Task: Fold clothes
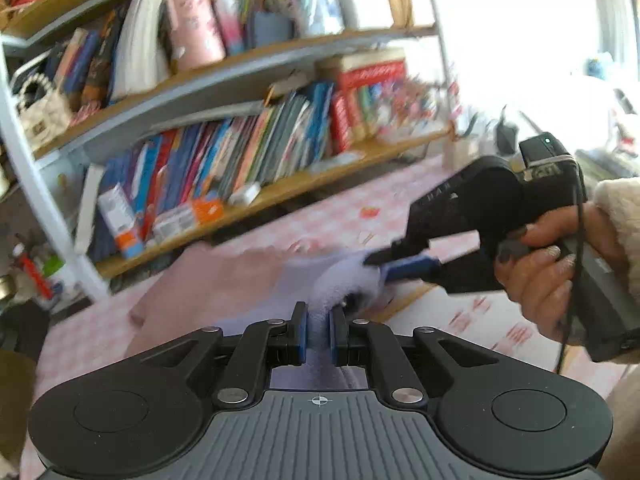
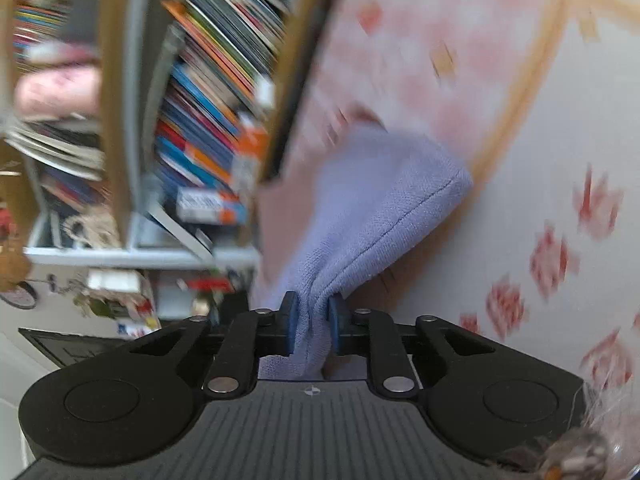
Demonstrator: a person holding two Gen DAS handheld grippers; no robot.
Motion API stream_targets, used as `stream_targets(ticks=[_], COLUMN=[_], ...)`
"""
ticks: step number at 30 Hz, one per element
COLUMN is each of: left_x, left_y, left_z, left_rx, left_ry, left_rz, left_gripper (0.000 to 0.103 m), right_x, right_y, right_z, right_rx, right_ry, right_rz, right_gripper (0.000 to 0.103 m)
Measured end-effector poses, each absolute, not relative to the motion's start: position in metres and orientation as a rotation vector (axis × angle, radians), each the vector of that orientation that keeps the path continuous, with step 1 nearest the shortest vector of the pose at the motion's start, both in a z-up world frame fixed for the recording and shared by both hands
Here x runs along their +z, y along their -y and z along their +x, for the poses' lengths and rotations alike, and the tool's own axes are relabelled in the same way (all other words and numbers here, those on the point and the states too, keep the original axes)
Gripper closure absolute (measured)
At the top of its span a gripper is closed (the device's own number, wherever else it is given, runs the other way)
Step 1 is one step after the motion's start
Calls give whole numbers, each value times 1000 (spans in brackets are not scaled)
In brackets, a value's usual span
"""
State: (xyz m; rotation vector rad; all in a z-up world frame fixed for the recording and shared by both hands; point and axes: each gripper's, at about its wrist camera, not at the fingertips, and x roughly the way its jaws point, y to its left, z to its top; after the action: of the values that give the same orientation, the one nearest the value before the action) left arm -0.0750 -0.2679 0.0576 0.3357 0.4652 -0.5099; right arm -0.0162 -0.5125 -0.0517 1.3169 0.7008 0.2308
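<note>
lilac cloth [image 2: 376, 208] bunched, stretched between left gripper [image 1: 318, 334], right gripper [image 2: 313, 326]

2 tools [image 1: 319, 334] [image 1: 394, 266], 1 lilac garment [image 2: 376, 200]

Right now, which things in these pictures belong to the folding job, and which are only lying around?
Belong to the job:
- lavender cloth, pinched by both claws
- left claw
- right claw
- pink garment on the patterned cover

Only lying around:
- bookshelf with books
- white handbag
</note>
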Motion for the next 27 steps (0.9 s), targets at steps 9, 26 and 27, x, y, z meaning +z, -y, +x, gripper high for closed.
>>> stream_targets(ticks=[9,26,27], left_x=[173,62,55], left_y=[263,203,205], left_z=[-97,-35,-32], left_rx=[-897,-515,-511], left_ry=[104,-511,-546], left_rz=[-47,-163,-159], left_gripper=[103,103,103], right_x=[149,53,38], right_y=[569,536,542], right_z=[-12,16,10], right_rx=[391,157,118], right_ry=[-93,-601,-634], right_rz=[912,767,801], right_gripper=[102,102,102])
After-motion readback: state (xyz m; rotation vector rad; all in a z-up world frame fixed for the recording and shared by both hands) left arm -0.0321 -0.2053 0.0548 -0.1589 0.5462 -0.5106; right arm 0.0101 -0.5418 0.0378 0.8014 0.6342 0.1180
